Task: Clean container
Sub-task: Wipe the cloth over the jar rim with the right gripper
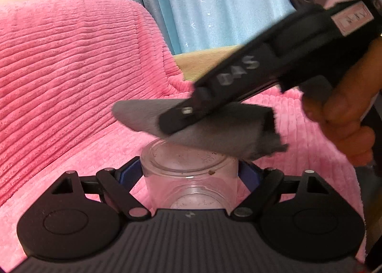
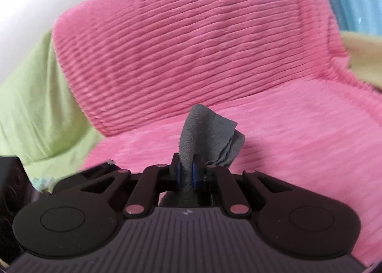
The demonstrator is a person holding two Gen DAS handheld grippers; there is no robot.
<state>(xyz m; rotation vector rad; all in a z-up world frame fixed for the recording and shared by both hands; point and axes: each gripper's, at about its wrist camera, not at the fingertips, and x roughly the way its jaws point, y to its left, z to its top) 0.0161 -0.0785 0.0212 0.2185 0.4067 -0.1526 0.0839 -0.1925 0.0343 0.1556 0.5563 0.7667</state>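
Note:
A clear round container [image 1: 188,175] with brown specks on its rim sits between the blue pads of my left gripper [image 1: 189,172], which is shut on it. Just above its mouth hangs a folded grey cloth [image 1: 214,129]. My right gripper [image 1: 181,118] comes in from the upper right, held by a hand [image 1: 343,115], and is shut on that cloth. In the right wrist view the grey cloth [image 2: 205,129] sticks up from between the blue pads of the right gripper [image 2: 187,175]. The container is out of sight in that view.
A pink ribbed blanket [image 1: 71,70] covers the seat and backrest behind and below everything. A light blue curtain [image 1: 214,5] hangs at the back. A green sheet [image 2: 31,106] lies to the left, and a yellow cloth [image 2: 363,58] at the right.

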